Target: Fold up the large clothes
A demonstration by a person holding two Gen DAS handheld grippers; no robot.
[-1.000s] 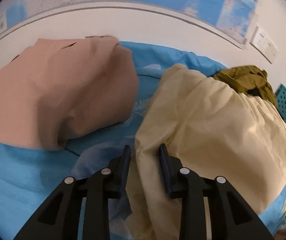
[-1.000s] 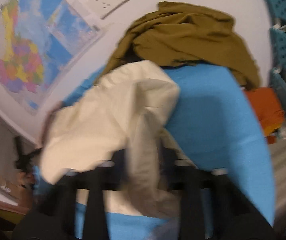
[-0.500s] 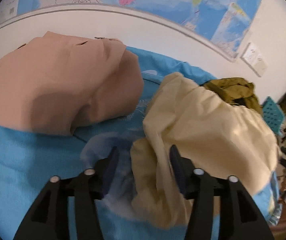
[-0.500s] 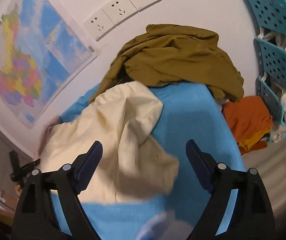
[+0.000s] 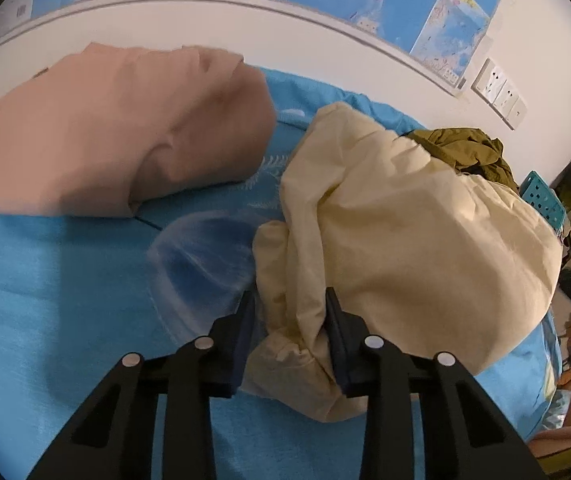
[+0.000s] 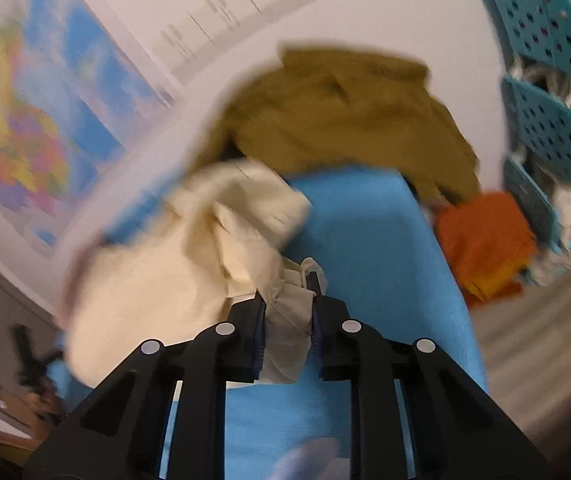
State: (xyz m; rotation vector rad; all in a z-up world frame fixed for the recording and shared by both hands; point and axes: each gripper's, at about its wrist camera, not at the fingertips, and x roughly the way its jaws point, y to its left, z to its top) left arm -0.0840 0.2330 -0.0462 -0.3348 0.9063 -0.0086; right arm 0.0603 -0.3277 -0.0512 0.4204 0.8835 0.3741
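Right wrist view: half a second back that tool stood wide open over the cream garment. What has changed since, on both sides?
The right tool is closing again, with a bunched edge of the cream garment between its fingers. The left tool opened partway and is closing, cream cloth between its fingers throughout. The pink garment, olive garment and blue sheet lie as before.

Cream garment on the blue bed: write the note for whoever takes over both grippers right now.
Left gripper: jaws closing, a bunch of the cream garment between them.
Right gripper: jaws closing on another bunch of it.
The cream garment lies crumpled on the blue bedsheet; pink garment to its left, olive garment by the wall.
Done: no fold visible.
Left: spread it flat, then fold.
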